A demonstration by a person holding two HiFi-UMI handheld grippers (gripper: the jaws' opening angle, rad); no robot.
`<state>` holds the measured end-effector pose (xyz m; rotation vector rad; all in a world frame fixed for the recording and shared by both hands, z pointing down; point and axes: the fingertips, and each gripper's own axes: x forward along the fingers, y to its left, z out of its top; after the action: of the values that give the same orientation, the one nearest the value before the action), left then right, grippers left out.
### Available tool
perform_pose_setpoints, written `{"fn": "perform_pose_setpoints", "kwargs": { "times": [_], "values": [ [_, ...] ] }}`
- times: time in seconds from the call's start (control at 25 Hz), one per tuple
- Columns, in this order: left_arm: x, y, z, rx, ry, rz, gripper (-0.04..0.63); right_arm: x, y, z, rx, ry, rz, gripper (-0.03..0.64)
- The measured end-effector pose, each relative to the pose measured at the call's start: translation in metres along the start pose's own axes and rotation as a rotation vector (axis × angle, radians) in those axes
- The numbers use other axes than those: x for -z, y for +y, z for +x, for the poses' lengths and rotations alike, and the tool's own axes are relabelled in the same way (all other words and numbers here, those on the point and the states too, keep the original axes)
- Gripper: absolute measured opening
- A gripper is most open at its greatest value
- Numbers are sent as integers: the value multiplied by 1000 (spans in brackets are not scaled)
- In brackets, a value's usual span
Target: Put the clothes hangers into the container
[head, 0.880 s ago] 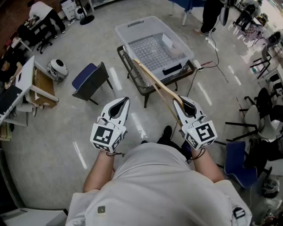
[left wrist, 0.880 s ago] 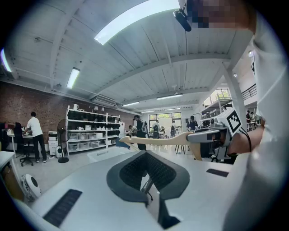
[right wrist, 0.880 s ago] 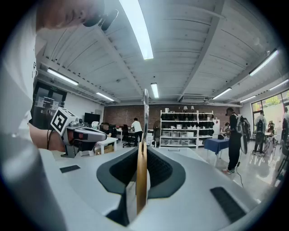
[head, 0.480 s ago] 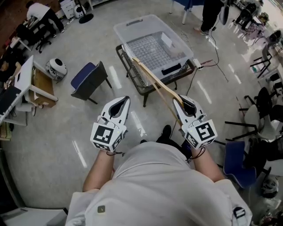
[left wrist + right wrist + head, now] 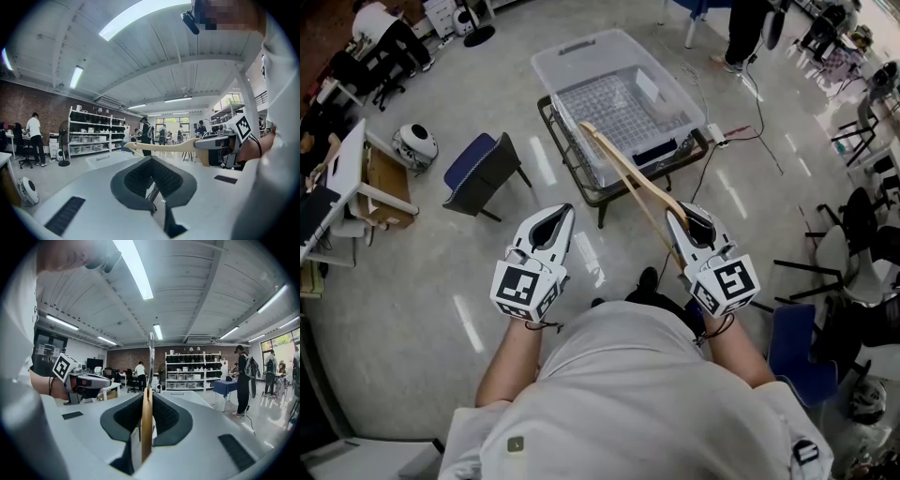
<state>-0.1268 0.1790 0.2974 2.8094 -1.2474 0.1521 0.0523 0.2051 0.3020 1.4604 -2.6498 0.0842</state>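
Carrying looks like the step in hand: the right tool (image 5: 684,216) is clamped on the wooden hanger (image 5: 628,174), which reaches toward the clear container (image 5: 546,77) ahead. The left tool (image 5: 555,216) is closed and empty. Next, I'd judge, it must reach over the rim, then release.

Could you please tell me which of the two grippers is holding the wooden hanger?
The right gripper: its jaws are clamped on the wooden hanger. The left gripper has nothing between its jaws.
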Motion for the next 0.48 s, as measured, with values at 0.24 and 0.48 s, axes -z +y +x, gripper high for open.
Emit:
{"fn": "perform_pose_setpoints", "kwargs": {
  "times": [0.24,0.48],
  "values": [
    [1,-12,46,-3,20,-5,17,6,-48,2,-1,5,40,66],
    [-3,-28,103,-18,29,-15,17,9,-112,5,-22,23,43,66]
  ]
}}
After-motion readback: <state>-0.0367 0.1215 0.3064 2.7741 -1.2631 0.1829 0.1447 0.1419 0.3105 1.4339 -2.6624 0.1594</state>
